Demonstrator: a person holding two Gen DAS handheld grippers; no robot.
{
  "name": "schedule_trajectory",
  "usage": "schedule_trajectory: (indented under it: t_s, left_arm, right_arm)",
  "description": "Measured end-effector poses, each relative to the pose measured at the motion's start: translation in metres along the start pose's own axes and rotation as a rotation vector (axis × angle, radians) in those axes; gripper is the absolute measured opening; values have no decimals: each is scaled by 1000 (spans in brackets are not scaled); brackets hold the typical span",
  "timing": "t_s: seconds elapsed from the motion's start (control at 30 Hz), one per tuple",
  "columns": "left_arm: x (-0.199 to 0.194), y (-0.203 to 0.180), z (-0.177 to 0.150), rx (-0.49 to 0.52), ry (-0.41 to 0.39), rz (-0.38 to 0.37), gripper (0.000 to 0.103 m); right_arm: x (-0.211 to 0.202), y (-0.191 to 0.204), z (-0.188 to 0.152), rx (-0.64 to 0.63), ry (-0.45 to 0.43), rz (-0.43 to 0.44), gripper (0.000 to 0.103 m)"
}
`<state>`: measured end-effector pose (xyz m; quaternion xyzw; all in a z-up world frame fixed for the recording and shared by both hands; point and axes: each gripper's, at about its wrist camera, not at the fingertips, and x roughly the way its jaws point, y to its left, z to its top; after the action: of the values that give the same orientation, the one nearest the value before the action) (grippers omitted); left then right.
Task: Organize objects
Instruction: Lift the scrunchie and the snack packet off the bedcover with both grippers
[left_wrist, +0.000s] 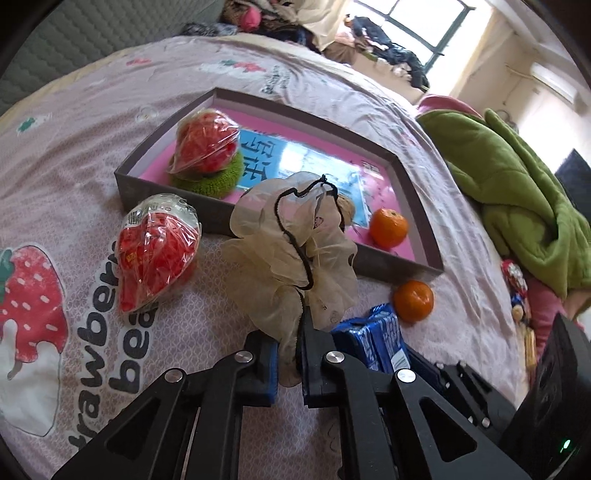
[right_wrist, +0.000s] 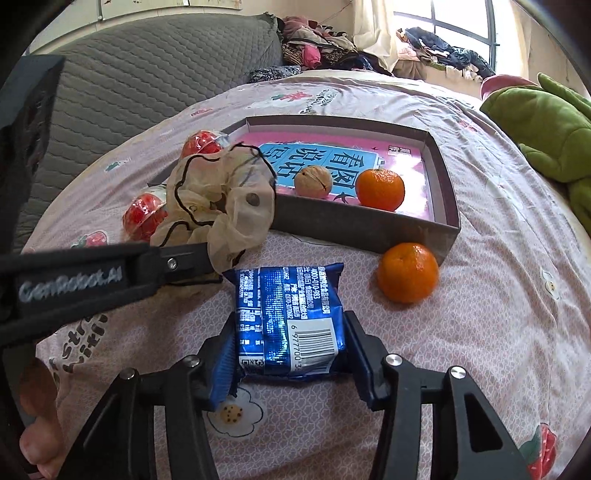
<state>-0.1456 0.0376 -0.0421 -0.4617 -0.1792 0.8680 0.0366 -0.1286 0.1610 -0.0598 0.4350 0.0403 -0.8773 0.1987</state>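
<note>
My left gripper (left_wrist: 288, 354) is shut on a beige mesh pouch (left_wrist: 295, 236) with a black drawstring, holding it up in front of the grey box (left_wrist: 391, 262); it also shows in the right wrist view (right_wrist: 221, 199). My right gripper (right_wrist: 291, 350) is shut on a blue foil snack pack (right_wrist: 291, 317) lying on the bed; the pack also shows in the left wrist view (left_wrist: 373, 339). The box (right_wrist: 369, 229) holds a pink book (right_wrist: 332, 155), a walnut (right_wrist: 313, 181), an orange (right_wrist: 379, 189) and a red bagged item on a green ring (left_wrist: 207, 147).
A second orange (right_wrist: 408, 272) lies on the pink bedsheet just outside the box's near corner. Another red bagged item (left_wrist: 155, 251) lies left of the box. A green blanket (left_wrist: 517, 192) is heaped at the right. A grey headboard (right_wrist: 129, 85) stands behind.
</note>
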Motion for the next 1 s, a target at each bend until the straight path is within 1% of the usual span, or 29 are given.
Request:
schedule_trajectory:
  t_s: [0.27,0.5,0.7,0.8,1.0]
  left_arm:
    - [-10,3,-12,41,-8,-5,8]
    - [-27,11,-19,75,-44,13,8]
    - [-43,14,-21,117,-90,31,8]
    - [-46,14,-23,137,-101,44,8]
    - [-51,15,-25,153,-112,58,9]
  right_arm:
    - [-7,7,-5,-17,-2,18,52]
    - [-12,9,-9,-24,-13,30,52]
    - [-19,5,-9,7,-34,45,52]
    - [-23,1,-8,34,-46,66,52]
    - [-28,0,-7,50,-66,74,52]
